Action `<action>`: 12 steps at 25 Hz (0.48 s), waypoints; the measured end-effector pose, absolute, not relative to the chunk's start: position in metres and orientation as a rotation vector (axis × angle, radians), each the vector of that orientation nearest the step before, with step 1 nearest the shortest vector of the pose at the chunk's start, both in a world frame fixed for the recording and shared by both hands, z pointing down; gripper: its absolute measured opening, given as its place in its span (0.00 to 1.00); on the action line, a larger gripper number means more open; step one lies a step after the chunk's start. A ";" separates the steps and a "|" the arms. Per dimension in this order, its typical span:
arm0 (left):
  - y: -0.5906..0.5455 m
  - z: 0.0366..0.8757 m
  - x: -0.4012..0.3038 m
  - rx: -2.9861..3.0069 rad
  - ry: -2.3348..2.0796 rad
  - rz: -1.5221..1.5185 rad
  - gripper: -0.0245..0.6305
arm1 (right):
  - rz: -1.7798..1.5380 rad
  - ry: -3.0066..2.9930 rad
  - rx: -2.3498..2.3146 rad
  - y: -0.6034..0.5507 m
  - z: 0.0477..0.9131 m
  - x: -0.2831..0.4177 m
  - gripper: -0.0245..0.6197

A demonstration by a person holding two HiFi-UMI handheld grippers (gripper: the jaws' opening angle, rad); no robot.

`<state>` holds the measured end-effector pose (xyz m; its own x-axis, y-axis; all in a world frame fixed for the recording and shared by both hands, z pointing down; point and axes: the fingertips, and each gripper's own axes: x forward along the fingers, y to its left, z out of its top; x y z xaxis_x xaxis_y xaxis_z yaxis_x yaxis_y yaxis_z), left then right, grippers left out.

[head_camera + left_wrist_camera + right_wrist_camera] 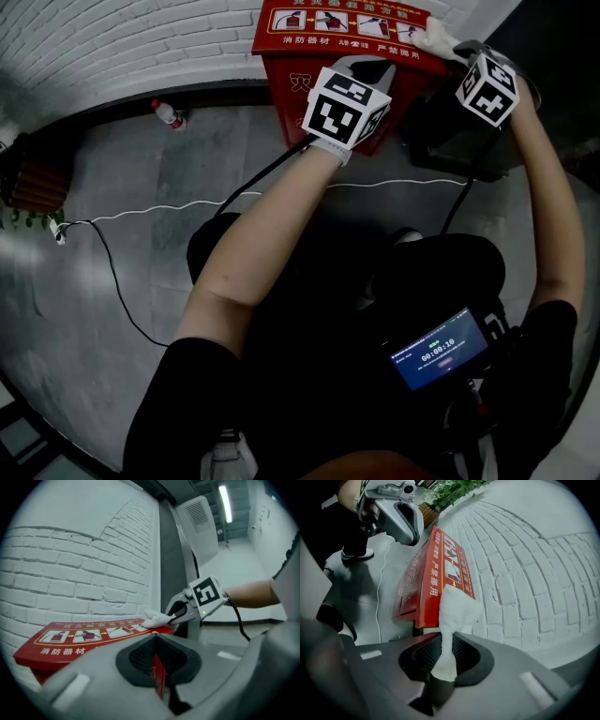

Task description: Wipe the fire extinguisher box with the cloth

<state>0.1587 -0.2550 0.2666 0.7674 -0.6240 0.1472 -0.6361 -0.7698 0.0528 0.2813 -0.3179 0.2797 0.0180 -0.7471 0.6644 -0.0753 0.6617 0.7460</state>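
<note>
The red fire extinguisher box (309, 23) stands against the white brick wall, its lid (84, 639) printed with instruction pictures. A white cloth (433, 37) lies on the lid's far right corner, and my right gripper (457, 47) is shut on it. In the right gripper view the cloth (454, 611) runs from between the jaws (443, 648) onto the box (436, 573). My left gripper (366, 67) is at the box's upper front edge. Its jaws (157, 637) are closed with a thin red edge of the box between them. The left gripper view also shows the cloth (154, 618) and the right gripper (176, 617).
A plastic bottle (167, 112) with a red cap stands by the wall, left of the box. A white cable (187, 208) crosses the grey floor. A dark object (450, 131) sits right of the box. A planter (33, 183) is at the far left.
</note>
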 end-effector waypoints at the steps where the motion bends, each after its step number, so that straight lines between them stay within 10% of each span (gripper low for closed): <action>1: -0.254 0.264 0.155 2.863 -1.026 0.176 0.04 | -0.610 -1.502 0.744 -0.317 0.276 0.281 0.15; 12: -0.248 0.249 0.120 2.892 -1.078 0.117 0.04 | -0.652 -1.768 0.950 -0.289 0.225 0.239 0.15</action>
